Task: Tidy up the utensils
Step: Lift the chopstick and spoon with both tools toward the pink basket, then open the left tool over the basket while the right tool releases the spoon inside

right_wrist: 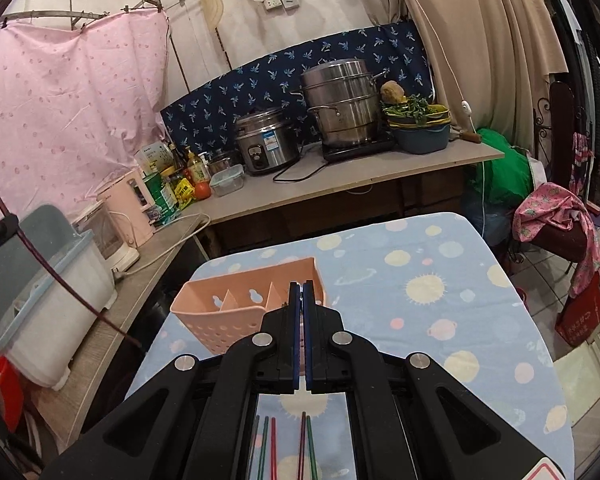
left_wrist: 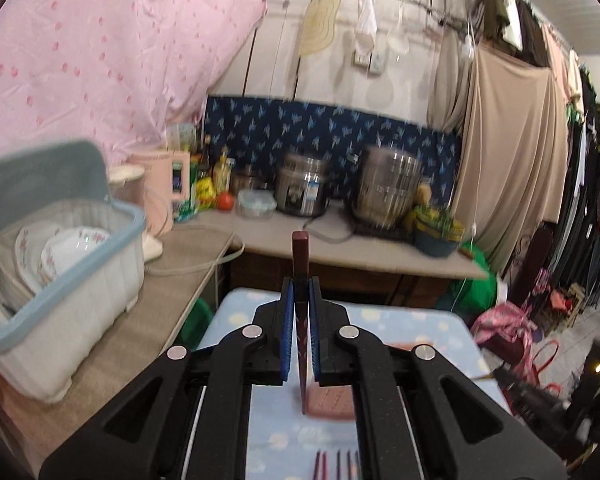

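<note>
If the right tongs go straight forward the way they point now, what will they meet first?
Most likely the pink utensil holder on the blue tablecloth. The shut, empty right tongs point slightly downward, their tips overlapping its right end in the right wrist view. Depth is unclear, so they might pass just beside it.

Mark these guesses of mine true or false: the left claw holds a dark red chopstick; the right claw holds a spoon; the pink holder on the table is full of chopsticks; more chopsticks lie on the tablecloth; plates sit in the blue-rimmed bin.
1. The left gripper holds a dark red chopstick: true.
2. The right gripper holds a spoon: false; its jaws are shut on nothing.
3. The pink holder is full of chopsticks: false; its visible compartments look empty.
4. More chopsticks lie on the tablecloth: true.
5. Plates sit in the blue-rimmed bin: true.
</note>
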The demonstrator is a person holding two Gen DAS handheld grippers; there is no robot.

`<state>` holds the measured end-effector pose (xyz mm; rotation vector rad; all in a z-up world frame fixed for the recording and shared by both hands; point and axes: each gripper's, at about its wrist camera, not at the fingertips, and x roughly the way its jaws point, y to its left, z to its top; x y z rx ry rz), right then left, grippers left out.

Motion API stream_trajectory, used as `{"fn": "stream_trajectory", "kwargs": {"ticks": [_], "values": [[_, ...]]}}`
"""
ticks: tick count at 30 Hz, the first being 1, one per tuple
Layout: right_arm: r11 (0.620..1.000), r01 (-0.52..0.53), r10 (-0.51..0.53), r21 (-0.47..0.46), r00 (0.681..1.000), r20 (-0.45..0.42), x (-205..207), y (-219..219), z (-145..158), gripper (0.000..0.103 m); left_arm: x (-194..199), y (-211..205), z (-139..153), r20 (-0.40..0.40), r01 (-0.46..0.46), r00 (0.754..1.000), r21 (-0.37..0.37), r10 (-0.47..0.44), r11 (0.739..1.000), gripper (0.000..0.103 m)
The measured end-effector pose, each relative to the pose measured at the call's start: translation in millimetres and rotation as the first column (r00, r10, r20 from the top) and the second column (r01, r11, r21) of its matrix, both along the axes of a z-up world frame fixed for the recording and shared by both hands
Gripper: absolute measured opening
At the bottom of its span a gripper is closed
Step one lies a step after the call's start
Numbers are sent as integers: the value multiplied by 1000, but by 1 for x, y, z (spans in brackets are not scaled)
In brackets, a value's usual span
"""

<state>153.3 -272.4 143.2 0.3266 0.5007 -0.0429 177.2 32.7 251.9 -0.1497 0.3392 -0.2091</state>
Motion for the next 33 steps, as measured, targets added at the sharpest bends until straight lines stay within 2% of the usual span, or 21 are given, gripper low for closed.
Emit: {"fn": "stream_trajectory", "kwargs": {"ticks": [2,6,11,18,26,27,28,29,31,33], "values": [[1000,0,0,-3,1000,2,11,1,0,2,7,-5,10,40,9,999,-27,-8,1000,7],[1000,-3,3,-4,1000,-8,30,2,-3,2,28,-19,18,65,23,998,-53,-20,998,7],[1000,-12,11,-16,999,-35,49,4,-13,2,52,-34,5,73,8,997,-43,-5,999,7],[1000,-14,13,-11,997,-69,65,2,-30,2,83,-50,-20,33,15,999,-15,-15,1000,7],[1000,-24,24,9,996,-82,72,1,-42,4,97,-55,-53,-42,18,999,-14,-18,1000,10],[1000,-20,20,7,997,-77,71,2,-42,6,97,-54,-54,-45,16,999,-14,-17,1000,16],[1000,-18,19,3,997,-75,71,2,-41,8,97,-54,-55,-48,14,999,-16,-15,1000,27],[1000,-19,20,3,997,-71,69,3,-40,9,95,-52,-56,-44,13,999,-21,-14,1000,32],[1000,-15,16,8,998,-61,65,3,-38,21,91,-50,-55,-31,-1,1000,-19,0,1000,48],[1000,-9,9,9,999,-51,61,3,-36,26,87,-48,-54,-27,-7,1000,-16,6,1000,51]]}}
